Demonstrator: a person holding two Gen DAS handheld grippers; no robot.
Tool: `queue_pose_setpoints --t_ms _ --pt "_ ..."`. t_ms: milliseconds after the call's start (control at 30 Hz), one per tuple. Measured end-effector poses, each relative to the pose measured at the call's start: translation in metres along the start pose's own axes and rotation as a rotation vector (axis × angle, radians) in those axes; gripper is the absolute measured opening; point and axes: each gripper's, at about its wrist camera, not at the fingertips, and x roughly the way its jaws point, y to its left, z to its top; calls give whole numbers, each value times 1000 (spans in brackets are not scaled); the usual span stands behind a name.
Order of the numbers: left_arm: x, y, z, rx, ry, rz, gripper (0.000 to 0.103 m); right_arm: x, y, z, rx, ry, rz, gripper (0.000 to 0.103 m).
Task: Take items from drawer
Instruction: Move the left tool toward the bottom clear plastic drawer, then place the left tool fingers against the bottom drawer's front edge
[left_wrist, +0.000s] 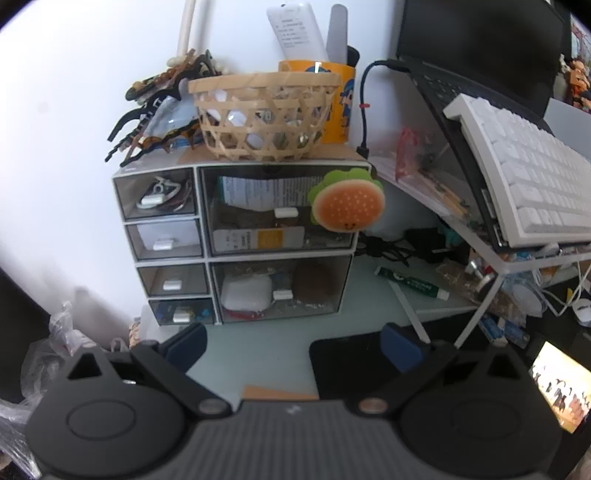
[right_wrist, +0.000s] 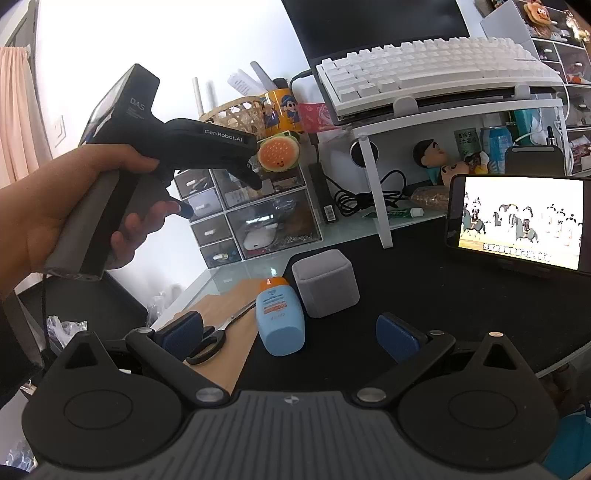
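1. Left wrist view: the left gripper (left_wrist: 293, 347) is held with its blue pads (left_wrist: 188, 345) spread wide, and nothing is gripped between them.
2. Just past the pads a pale desk (left_wrist: 266, 350) is seen, with a black mat (left_wrist: 343, 363) under the right pad.
3. Straight ahead the drawer unit (left_wrist: 236, 243) is faced; all its drawers are shut, and the lower large drawer (left_wrist: 280, 290) is seen to hold a white pouch.
4. A burger toy (left_wrist: 347, 206) is stuck at the unit's upper right corner, and a basket (left_wrist: 264, 114) rests on top.
5. Right wrist view: the right gripper (right_wrist: 291, 338) is likewise held wide and empty above the mat (right_wrist: 443, 295).
6. Between and just beyond its pads a blue bottle (right_wrist: 280, 317) lies on its side, touching a grey box (right_wrist: 325, 282); scissors (right_wrist: 218, 332) lie on a board to the left.
7. Farther off, the left hand (right_wrist: 74, 206) is seen gripping the left tool's handle in front of the unit (right_wrist: 251, 218).
8. A phone (right_wrist: 517, 219) stands lit at the right, and a keyboard (right_wrist: 424, 70) sits on a raised stand.
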Motion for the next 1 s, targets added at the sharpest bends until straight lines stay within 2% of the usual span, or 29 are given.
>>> queue_pose_setpoints --t_ms 200,500,733,1000 --pt "14 -2 5 -6 31 -16 87 2 -4 -1 14 -5 7 102" --pt "26 -9 14 1 22 -12 77 3 -11 -1 21 -13 -11 102" --pt "36 -11 17 -2 37 -6 74 7 -14 0 -4 -8 -11 87" --pt "47 -7 20 -9 52 1 69 14 -21 7 -8 -21 -7 84"
